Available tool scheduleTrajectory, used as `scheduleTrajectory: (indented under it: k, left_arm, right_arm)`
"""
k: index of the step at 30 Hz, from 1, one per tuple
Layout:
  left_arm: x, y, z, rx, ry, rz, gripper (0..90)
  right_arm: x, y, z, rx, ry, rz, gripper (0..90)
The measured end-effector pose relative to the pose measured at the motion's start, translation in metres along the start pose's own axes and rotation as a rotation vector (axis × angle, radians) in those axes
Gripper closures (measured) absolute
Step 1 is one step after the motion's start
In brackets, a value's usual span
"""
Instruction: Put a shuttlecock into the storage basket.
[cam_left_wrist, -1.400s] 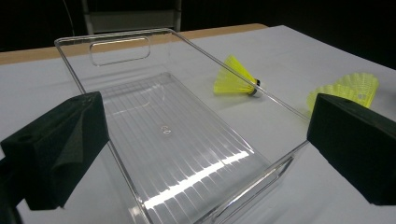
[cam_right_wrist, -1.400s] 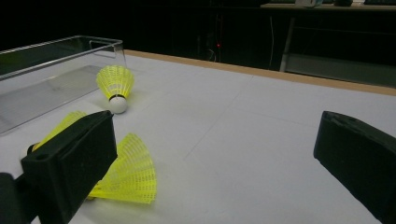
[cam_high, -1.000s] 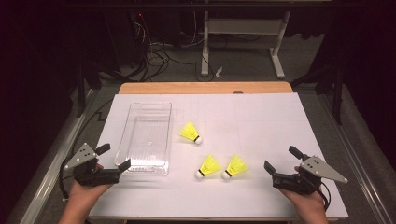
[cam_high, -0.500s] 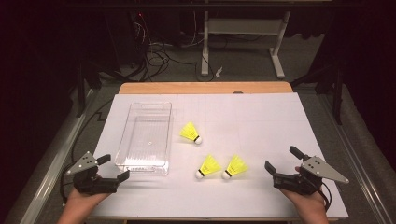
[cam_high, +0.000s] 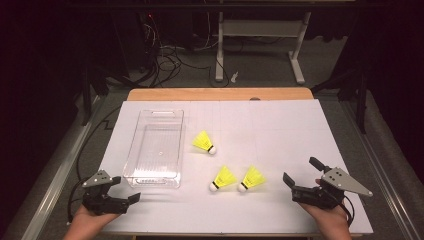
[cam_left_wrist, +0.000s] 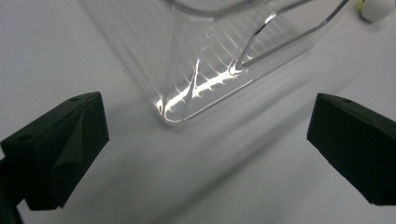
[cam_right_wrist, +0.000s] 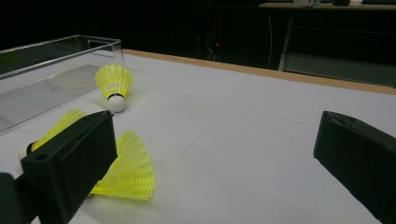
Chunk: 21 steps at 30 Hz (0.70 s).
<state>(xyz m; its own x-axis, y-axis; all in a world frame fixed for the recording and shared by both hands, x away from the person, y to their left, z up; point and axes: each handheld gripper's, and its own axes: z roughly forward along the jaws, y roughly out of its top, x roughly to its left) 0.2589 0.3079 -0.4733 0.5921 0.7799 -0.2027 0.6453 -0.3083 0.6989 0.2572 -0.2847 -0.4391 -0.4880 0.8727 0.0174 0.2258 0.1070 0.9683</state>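
Yellow shuttlecocks, three of them, lay loose on the white table sheet (cam_high: 280, 125). The near pair sat side by side: the left shuttlecock (cam_high: 223, 178) and the right shuttlecock (cam_high: 252, 178), cork tips toward the person. The far shuttlecock (cam_high: 204, 142) rested just beside the right wall of the clear plastic bin (cam_high: 131, 165), apart from it. The bin held nothing.

The right gripper (cam_high: 301, 182) hovered near the table's front edge, to the right of the near pair, jaws spread wide with nothing between them. In the right gripper view the right shuttlecock's skirt (cam_right_wrist: 128, 168) showed just past the left-hand jaw. The left gripper (cam_high: 125, 192) hung low at the bin's near left corner, likewise released and empty; the left gripper view looked onto that rounded corner (cam_left_wrist: 177, 112).

Judgement: the work looked to be loading shuttlecocks into the bin, and it had not begun. All three remained to be picked and placed; the right shuttlecock seemed the likeliest first grab.
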Motion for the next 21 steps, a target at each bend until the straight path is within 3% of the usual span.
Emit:
scheduleTrajectory:
  k: [5, 6, 7, 8, 9, 13, 17, 21]
  left_arm:
    - [-0.002, 0.003, 0.001, 0.102, 0.002, -0.012, 0.1]
    - [-0.002, 0.003, 0.001, 0.102, 0.002, -0.012, 0.1]
    - [-0.002, 0.005, 0.001, 0.146, 0.005, -0.014, 0.1]
    - [-0.002, 0.005, 0.001, 0.146, 0.005, -0.014, 0.1]
    - [-0.002, 0.008, 0.001, 0.193, 0.008, -0.007, 0.2]
    - [-0.002, 0.013, 0.002, 0.271, -0.002, -0.017, 0.1]
    - [-0.002, 0.017, 0.003, 0.313, 0.009, -0.020, 0.1]
    - [-0.005, 0.024, 0.004, 0.394, 0.017, -0.009, 0.6]
  right_arm:
    - [0.001, 0.000, 0.001, 0.003, 0.002, -0.003, 0.1]
    - [0.001, 0.000, 0.001, 0.004, 0.002, -0.002, 0.1]
    - [0.001, 0.000, 0.001, 0.003, 0.003, -0.003, 0.1]
    - [0.001, 0.000, 0.000, 0.003, 0.004, -0.005, 0.1]
    - [0.001, 0.000, 0.000, 0.002, 0.005, -0.005, 0.1]
    - [0.001, 0.000, 0.000, 0.005, 0.005, -0.002, 0.1]
    - [0.001, 0.000, 0.001, 0.005, 0.007, -0.004, 0.1]
    - [0.002, 0.000, 0.000, 0.008, 0.008, -0.002, 0.1]
